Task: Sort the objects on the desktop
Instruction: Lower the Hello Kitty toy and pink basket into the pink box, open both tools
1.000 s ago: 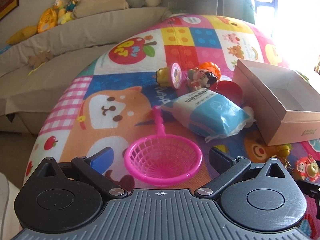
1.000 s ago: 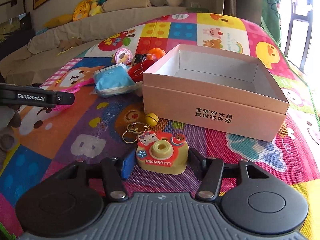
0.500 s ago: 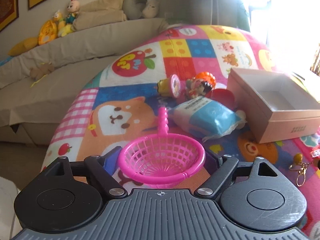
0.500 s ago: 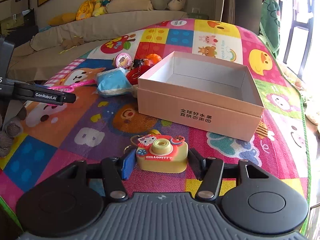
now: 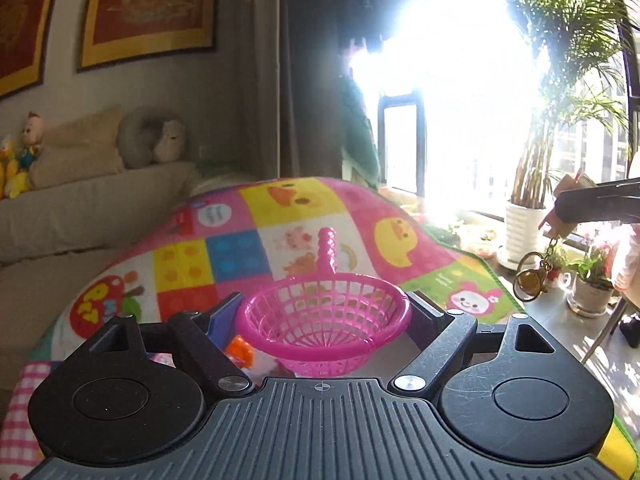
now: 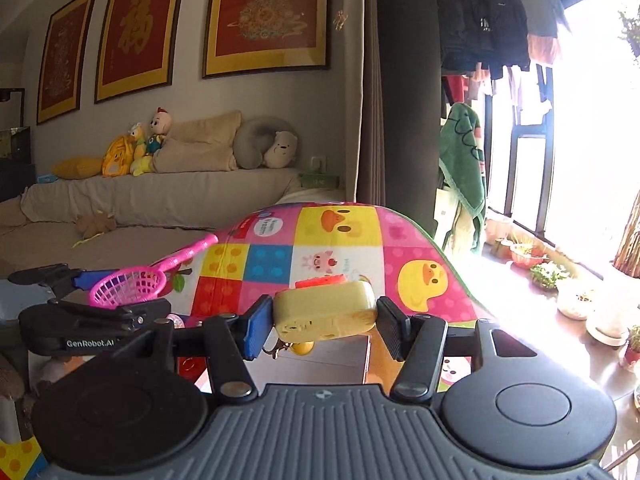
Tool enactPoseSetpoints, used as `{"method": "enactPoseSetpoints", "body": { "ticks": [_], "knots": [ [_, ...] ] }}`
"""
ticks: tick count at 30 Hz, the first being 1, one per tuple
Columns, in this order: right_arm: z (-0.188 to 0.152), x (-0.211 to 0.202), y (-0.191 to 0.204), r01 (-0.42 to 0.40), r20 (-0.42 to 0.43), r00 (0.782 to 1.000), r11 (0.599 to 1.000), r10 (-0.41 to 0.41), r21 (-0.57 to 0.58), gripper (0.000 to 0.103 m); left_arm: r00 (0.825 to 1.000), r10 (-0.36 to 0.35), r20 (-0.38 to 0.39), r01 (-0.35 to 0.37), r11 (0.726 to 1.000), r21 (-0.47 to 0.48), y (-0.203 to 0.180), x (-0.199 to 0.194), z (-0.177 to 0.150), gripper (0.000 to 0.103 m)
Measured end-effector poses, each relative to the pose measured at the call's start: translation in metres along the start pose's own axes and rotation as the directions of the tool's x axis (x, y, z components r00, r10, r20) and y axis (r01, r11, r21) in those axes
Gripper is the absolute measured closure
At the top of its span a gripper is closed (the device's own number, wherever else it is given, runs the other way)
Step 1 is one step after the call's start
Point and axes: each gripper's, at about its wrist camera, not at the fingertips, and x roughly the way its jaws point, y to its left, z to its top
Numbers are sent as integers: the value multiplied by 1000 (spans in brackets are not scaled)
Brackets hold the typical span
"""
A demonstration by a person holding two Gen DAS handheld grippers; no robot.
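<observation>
Patchwork fabric in pink, yellow, blue and red forms the play mat [image 6: 320, 248], the largest surface in view; it fills the centre of both wrist frames and slopes down toward the lower right. Behind it, across the left half of the right wrist frame, a beige sofa [image 6: 152, 196] carries cushions and plush toys. Three red framed pictures [image 6: 264, 16] hang on the wall in the upper left. At the upper right, dark clothes [image 6: 484, 16] hang beside a bright window.

My left tongs [image 5: 326, 312] occupy the lower centre of the left wrist frame. They pinch the pink basket [image 5: 324, 316] by its rim, one finger on each side, with the basket handle pointing up and away from the camera. The basket is held clear above the mat. In the right wrist frame the same basket [image 6: 128, 288] appears at centre left, carried by the left tongs [image 6: 116, 300].

My right tongs [image 6: 320, 320] occupy the lower centre of the right wrist frame. They clamp the yellow toy camera [image 6: 324, 312] across its body, with the blue pad against its left side and the black pad against its right. The toy is lifted above the mat. In the left wrist frame, at the right edge, a key ring [image 5: 530, 276] hangs below the toy.
</observation>
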Motion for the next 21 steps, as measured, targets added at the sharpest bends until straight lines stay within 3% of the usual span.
{"method": "enactPoseSetpoints", "body": {
  "ticks": [4,6,10,13,17,21],
  "knots": [
    [0,44,-14,11,-60,998,999,-8,42,47,993,-29,-111,31,999,16,-18,67,-18,11],
    [-1,73,-17,8,-96,995,998,-2,62,47,986,-33,-165,34,999,9,-17,81,-31,10],
    [-16,119,-15,0,-172,985,997,13,79,47,989,-71,-128,69,997,-22,0,38,-42,2],
    [-41,127,-13,-9,-241,970,996,31,93,44,990,-61,-127,60,998,-14,16,-4,-61,1],
    [-73,110,-3,7,-279,960,998,10,59,41,977,43,-208,-45,999,-6,44,-29,-101,0],
    [-93,88,16,-9,-291,957,1000,8,-1,37,942,202,-266,-221,974,-44,85,-41,-130,0]
  ]
}}
